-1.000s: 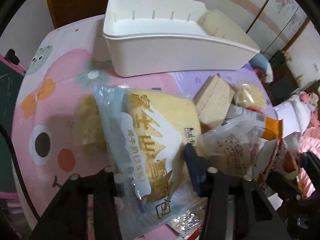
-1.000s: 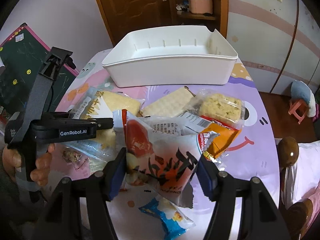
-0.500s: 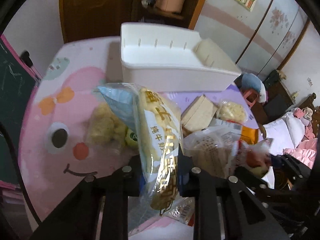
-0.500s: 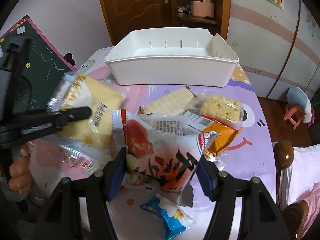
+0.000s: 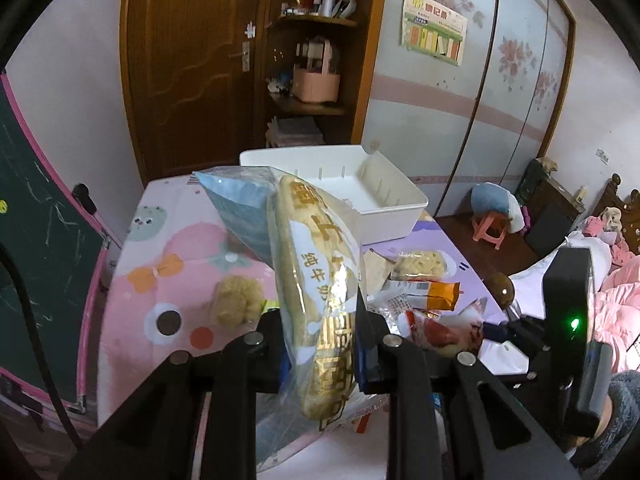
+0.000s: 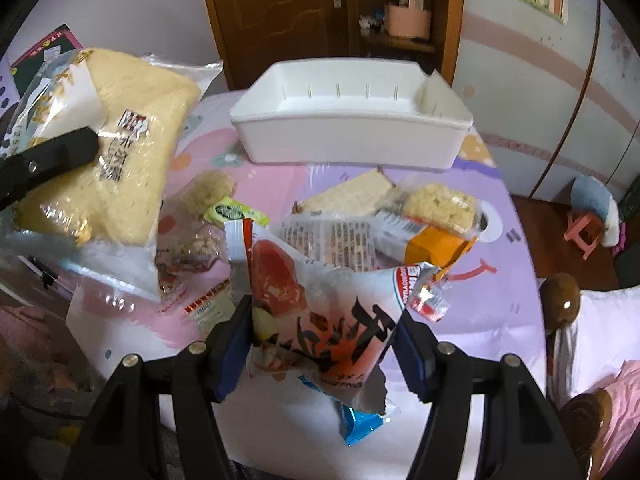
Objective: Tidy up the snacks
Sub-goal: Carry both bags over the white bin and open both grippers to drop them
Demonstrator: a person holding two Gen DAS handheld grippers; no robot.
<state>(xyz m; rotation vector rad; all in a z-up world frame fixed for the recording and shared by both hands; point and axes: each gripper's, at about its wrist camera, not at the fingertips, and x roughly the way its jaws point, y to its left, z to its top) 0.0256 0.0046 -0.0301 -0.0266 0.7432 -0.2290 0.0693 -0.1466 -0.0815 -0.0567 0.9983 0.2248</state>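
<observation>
My left gripper [image 5: 320, 340] is shut on a clear-and-blue bag of yellow bread [image 5: 316, 280] and holds it well above the table; the bag also shows at the left of the right wrist view [image 6: 116, 152]. My right gripper [image 6: 322, 344] is shut on a white-and-red snack bag [image 6: 328, 320], low over the table's near side; that bag shows in the left wrist view [image 5: 440, 330]. An empty white bin [image 6: 352, 120] stands at the far side of the table [image 5: 384, 200].
Loose snacks lie on the pink-and-purple table cover [image 6: 492, 292]: a cracker pack [image 6: 352, 196], a crumbly cake pack [image 6: 440, 204], an orange-ended packet [image 6: 436, 244], a blue packet [image 6: 360, 424], a puffed snack pack [image 5: 236, 300]. A chalkboard [image 5: 36, 240] stands left.
My left gripper has risen with the bread bag, from low over the table to high above it, and the bag has turned edge-on. The right gripper has stayed put with its snack bag.
</observation>
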